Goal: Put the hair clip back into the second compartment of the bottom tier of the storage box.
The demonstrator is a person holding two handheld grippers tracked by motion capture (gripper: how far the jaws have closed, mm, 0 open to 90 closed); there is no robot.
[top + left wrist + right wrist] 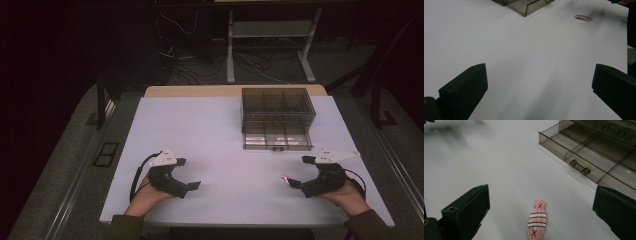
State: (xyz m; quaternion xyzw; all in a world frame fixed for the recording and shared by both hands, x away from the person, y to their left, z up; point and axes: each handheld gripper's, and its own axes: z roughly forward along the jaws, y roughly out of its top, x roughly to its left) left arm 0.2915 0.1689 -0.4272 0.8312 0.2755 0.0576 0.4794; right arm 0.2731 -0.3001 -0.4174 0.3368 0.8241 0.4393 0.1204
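Note:
A pink hair clip (537, 222) with white stripes and black X marks lies flat on the white table (220, 130). My right gripper (541, 195) is open, its jaws wide on either side of the clip and low over the table. From above, the clip (285, 177) sits just left of the right gripper (299, 171). My left gripper (189, 173) rests open near the front left, with nothing between its jaws (539, 80). The clip (583, 17) is far off in the left gripper view. A smoky clear drawer box (277, 117) stands at the back right, its drawer (596, 157) pulled out.
The drawer has several compartments and a small bar handle (579, 167) facing the front. The box corner (524, 6) shows at the top of the left gripper view. Beyond the table are a desk frame (270, 45) and loose cables on a dark floor.

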